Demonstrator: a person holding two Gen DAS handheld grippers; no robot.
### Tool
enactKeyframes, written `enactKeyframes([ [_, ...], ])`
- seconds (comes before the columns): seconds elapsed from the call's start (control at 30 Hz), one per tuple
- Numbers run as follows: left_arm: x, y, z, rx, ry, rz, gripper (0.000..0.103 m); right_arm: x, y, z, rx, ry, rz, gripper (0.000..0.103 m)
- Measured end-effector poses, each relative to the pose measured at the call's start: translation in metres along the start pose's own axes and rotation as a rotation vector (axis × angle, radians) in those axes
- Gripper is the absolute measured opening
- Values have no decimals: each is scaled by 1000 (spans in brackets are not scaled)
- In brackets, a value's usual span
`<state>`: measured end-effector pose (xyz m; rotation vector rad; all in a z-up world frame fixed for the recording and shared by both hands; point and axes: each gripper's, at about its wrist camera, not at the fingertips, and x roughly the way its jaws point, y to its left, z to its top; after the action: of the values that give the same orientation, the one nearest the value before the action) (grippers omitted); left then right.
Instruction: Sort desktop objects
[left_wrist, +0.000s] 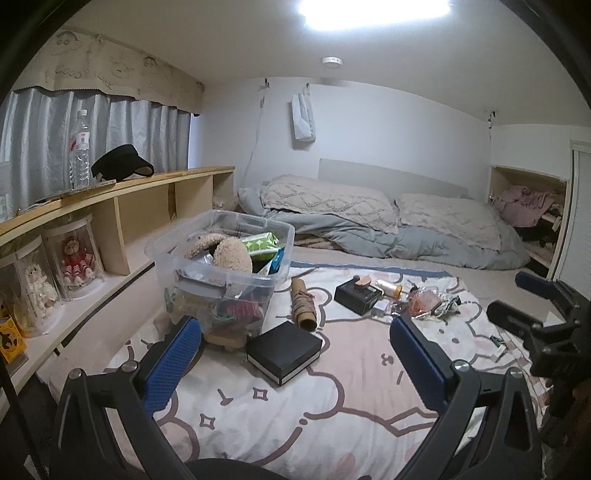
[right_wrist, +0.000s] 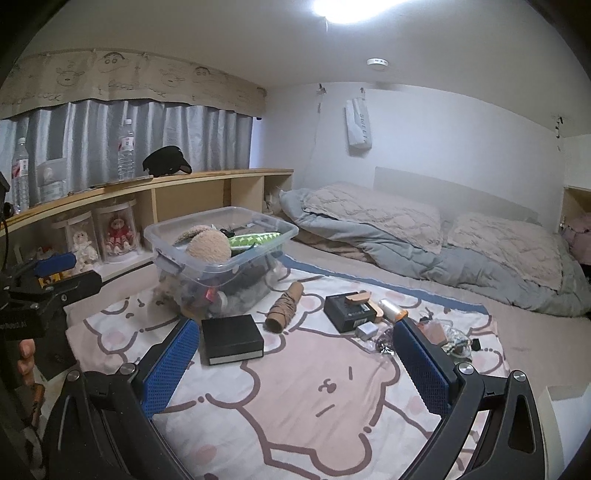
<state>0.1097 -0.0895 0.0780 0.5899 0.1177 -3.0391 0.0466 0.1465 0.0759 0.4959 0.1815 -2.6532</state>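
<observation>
Open blanket (right_wrist: 314, 406) is seen before both tongs, left (left_wrist: 295, 354) and right (right_wrist: 295, 354), spread wide and empty; a black box (right_wrist: 232, 343) lies beside the full clear bin (right_wrist: 221, 254).

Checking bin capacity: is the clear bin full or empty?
Nearly full: clear bin has no lid on, with a plush toy heaped above its rim.

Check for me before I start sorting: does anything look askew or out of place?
The clear bin is overfilled: a plush toy and a green packet poke above its rim. Loose clutter lies scattered on the blanket.
</observation>
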Motion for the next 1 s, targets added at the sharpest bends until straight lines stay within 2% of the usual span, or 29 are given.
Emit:
enactKeyframes([
  [0.27,7,5,-14,10,26,36,103,2,-2,-12,27,23,-5,103],
  [0.57,12,8,-23,12,61,31,103,1,-2,-15,42,26,0,103],
  [1.0,13,2,-23,27,61,26,103,2,-5,-22,59,32,11,103],
])
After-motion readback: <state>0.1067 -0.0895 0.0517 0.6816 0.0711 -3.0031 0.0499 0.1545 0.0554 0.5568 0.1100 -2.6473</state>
